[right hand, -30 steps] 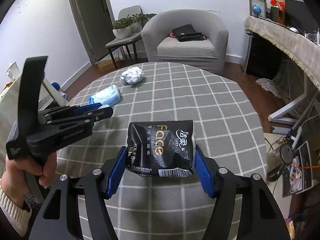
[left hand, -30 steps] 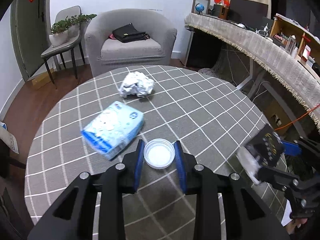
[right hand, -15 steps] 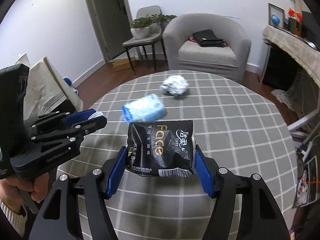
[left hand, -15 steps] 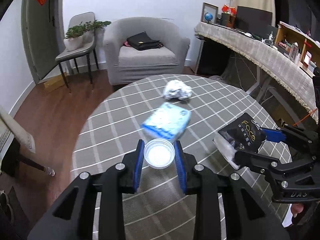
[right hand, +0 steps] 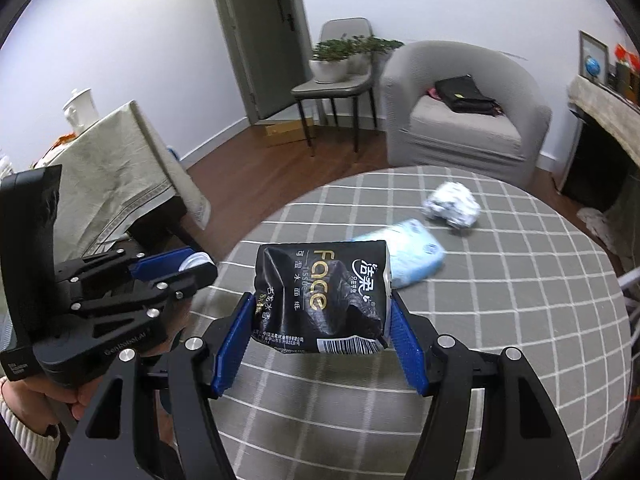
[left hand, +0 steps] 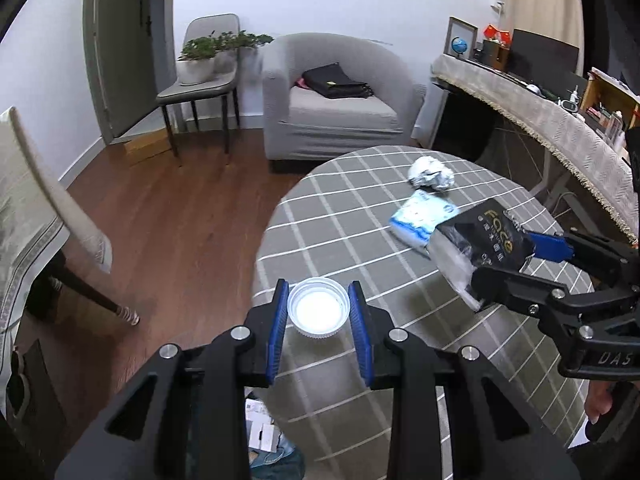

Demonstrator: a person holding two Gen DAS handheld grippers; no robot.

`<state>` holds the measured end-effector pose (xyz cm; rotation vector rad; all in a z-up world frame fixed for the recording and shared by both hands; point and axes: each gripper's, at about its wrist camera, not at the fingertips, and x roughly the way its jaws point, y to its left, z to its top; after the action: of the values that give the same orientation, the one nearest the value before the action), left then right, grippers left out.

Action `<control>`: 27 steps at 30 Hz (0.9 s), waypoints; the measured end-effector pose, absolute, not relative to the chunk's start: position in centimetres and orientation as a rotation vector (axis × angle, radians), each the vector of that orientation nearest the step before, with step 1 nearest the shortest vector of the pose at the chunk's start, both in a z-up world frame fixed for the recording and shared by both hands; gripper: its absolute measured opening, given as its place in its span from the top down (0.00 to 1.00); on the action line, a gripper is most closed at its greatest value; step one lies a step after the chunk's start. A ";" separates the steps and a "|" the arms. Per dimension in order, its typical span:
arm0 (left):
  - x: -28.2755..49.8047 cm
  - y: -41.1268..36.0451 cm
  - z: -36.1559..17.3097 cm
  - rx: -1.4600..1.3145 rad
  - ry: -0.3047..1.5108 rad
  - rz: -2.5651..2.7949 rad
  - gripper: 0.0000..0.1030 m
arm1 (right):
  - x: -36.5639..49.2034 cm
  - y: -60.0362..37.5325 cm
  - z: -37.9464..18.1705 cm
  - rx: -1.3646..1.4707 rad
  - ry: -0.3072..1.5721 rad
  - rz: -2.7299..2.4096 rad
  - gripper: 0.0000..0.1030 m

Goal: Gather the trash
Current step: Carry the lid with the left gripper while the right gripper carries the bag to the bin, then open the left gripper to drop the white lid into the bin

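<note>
Left wrist view: my left gripper (left hand: 318,316) has its jaws closed narrow on a white bottle cap (left hand: 317,313), round, ribbed at the rim, open side up, carried above the table (left hand: 360,224) edge at 6 o'clock. My right gripper (right hand: 322,330) holds its jaws wide around a black tissue pack (right hand: 320,296), crinkled and glossy, clear of the table. Its gold lettering reads "Face tissue", with white Chinese characters and a barcode at the bottom. On the checked cloth at 1 o'clock lie a light blue tissue pack (right hand: 412,256), blurred, and beyond it a crumpled white and silver wad (right hand: 454,204). My left gripper's body reads "GenRobot.AI".
</note>
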<state>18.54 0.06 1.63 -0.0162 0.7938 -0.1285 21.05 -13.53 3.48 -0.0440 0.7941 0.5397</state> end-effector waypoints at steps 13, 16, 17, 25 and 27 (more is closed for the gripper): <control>16.1 6.8 -1.4 -0.093 0.853 -0.039 0.69 | 19.8 -8.4 3.8 -0.056 0.788 0.643 0.36; 15.8 8.1 -2.3 -0.105 0.869 -0.018 0.69 | 19.4 -6.3 3.7 -0.064 0.792 0.685 0.36; 15.6 8.8 -2.9 -0.124 0.879 -0.013 0.69 | 19.2 -5.6 3.6 -0.073 0.793 0.697 0.36; 14.8 13.0 -7.0 -0.183 0.979 0.014 0.68 | 18.8 -0.6 2.5 -0.111 0.810 0.773 0.36; 14.5 14.3 -8.8 -0.220 1.027 0.033 0.68 | 18.8 0.9 2.1 -0.121 0.819 0.788 0.36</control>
<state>14.52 14.34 -8.82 -0.2198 1.0271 0.0334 18.84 0.86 2.07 -0.1211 0.8190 0.7882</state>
